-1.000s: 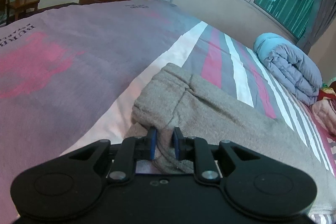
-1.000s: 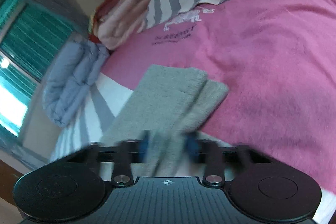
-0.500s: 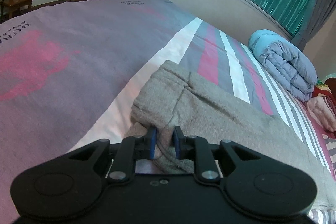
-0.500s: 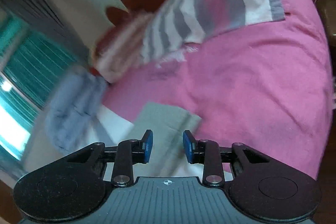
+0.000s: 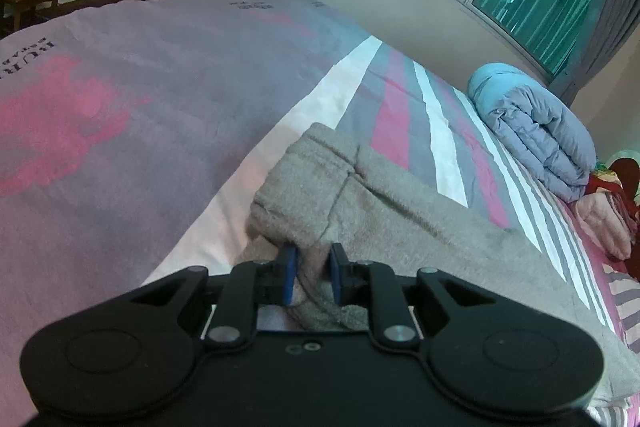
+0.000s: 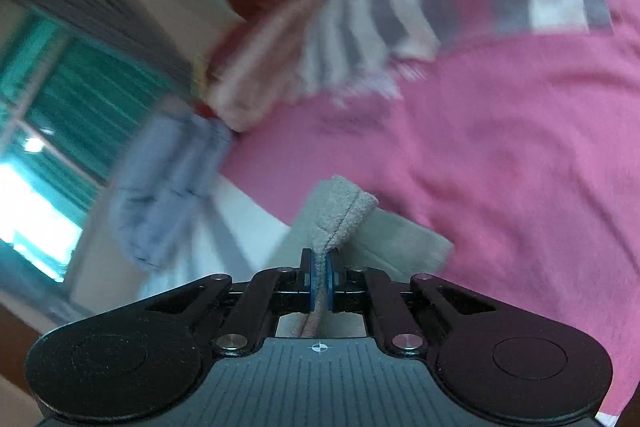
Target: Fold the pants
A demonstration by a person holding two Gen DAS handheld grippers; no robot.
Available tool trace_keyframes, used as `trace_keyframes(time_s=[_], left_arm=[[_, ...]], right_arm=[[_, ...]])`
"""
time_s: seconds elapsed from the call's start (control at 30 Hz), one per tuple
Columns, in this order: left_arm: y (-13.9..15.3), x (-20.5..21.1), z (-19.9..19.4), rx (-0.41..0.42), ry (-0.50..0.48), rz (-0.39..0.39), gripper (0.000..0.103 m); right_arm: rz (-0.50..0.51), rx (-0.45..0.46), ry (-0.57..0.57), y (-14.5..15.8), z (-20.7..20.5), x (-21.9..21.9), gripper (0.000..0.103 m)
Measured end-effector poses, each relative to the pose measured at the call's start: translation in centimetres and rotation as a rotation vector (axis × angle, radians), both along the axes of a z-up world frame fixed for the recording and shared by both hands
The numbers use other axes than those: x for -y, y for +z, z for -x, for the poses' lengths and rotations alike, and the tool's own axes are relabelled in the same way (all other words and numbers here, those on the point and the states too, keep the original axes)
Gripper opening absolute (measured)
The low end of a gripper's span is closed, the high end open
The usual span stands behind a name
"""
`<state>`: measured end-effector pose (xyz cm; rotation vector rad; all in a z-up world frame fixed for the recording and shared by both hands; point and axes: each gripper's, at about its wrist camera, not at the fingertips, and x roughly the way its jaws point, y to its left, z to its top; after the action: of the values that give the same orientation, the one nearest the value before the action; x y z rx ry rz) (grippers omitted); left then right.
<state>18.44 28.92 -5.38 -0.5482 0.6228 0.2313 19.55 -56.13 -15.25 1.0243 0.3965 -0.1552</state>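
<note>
Folding step: both ends of the pants (image 5: 420,227) were gripped, ready for a lengthwise fold.
Pants: lay on the bed (image 5: 160,99), short of the blue quilt (image 5: 532,131).
Left gripper (image 5: 313,277): fingers clamped on a thick bunch at the waistband.
Right gripper (image 6: 319,279): fingers pinched tight on a raised hem.
Next move: likely carry the hem toward the waistband, edges kept aligned.
Containers: none in view.

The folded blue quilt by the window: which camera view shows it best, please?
The left wrist view: the blue quilt is sharp, its folds clear on the striped bedspread. The right wrist view shows it only as a motion-blurred shape.
</note>
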Motion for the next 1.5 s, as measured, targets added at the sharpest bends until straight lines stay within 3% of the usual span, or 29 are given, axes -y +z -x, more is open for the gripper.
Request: trace_keyframes(time_s=[0.03, 0.1, 0.17, 0.27, 0.37, 0.43, 0.47, 0.53, 0.57, 0.6, 0.63, 0.77, 0.9, 1.1, 1.27, 1.33, 1.4, 1.43, 1.5], left_arm=[[-0.1, -0.1, 0.0, 0.000, -0.005, 0.001, 0.008], [-0.1, -0.2, -0.1, -0.003, -0.008, 0.007, 0.008], [0.2, -0.3, -0.1, -0.004, -0.011, 0.009, 0.008], [1.0, -0.5, 0.1, 0.024, -0.015, -0.002, 0.008], [0.5, -0.3, -0.4, -0.010, -0.026, -0.016, 0.008], [0.0, -0.3, -0.6, -0.025, -0.020, -0.009, 0.011], [0.0, -0.4, -0.6, -0.022, -0.010, 0.000, 0.011], [0.3, -0.1, -0.4, -0.017, -0.006, -0.011, 0.021], [0.5, 0.2, -0.2, -0.018, -0.003, -0.030, 0.024], [0.8, 0.4, 0.1, -0.021, 0.008, -0.047, 0.036], [1.1, 0.5, 0.6, -0.014, 0.022, -0.061, 0.041], [2.7, 2.0, 2.6, 0.053, 0.025, -0.090, 0.041], [4.6, 5.5, 2.0, 0.105, -0.067, -0.168, 0.042], [5.7, 8.8, -2.4, 0.113, -0.081, -0.233, 0.066], [4.5, 11.8, -7.5, 0.038, -0.231, -0.222, 0.062], [3.0, 13.2, -9.3, -0.024, -0.301, -0.250, 0.058], [0.8, 13.7, -10.6, -0.121, -0.309, -0.273, 0.058], [-0.4, 13.6, -11.0, -0.163, -0.314, -0.284, 0.059], [-1.0, 13.0, -10.9, -0.155, -0.319, -0.294, 0.058]], right_arm=[[0.018, 0.000, 0.006, 0.2, 0.3, -0.2, 0.005], [0.024, -0.088, 0.003, -1.4, -0.2, -0.2, 0.005], [-0.067, -0.172, 0.018, -4.5, -0.9, 0.5, 0.005], [-0.084, -0.124, -0.002, -4.0, -0.2, 0.7, 0.005], [-0.066, -0.064, -0.004, -2.9, 0.7, 0.2, 0.005], [-0.043, -0.160, 0.021, -4.2, -0.3, 0.0, 0.004], [-0.053, -0.161, 0.029, -4.7, -0.4, 0.2, 0.004], [-0.058, -0.144, 0.028, -4.4, 0.0, 0.4, 0.005], [-0.050, -0.132, 0.020, -4.0, 0.4, 0.4, 0.013], [-0.033, -0.111, 0.005, -3.6, 0.9, 0.3, 0.016], [-0.004, -0.091, -0.009, -3.2, 1.9, 0.2, 0.018], [0.002, -0.057, -0.010, -2.8, 3.7, -0.1, 0.020], [0.012, -0.006, 0.041, -1.8, 4.0, -1.7, 0.020], [0.133, 0.030, 0.352, 2.1, -2.4, -11.2, 0.020], [0.297, 0.088, 0.652, 5.8, -7.5, -24.8, 0.020], [0.351, 0.090, 0.783, 6.3, -9.2, -31.0, 0.020], [0.413, 0.098, 0.896, 6.2, -10.3, -36.6, 0.020], [0.447, 0.080, 0.954, 5.6, -10.8, -39.3, 0.020], [0.540, -0.039, 1.026, 3.4, -12.3, -43.6, 0.020]])
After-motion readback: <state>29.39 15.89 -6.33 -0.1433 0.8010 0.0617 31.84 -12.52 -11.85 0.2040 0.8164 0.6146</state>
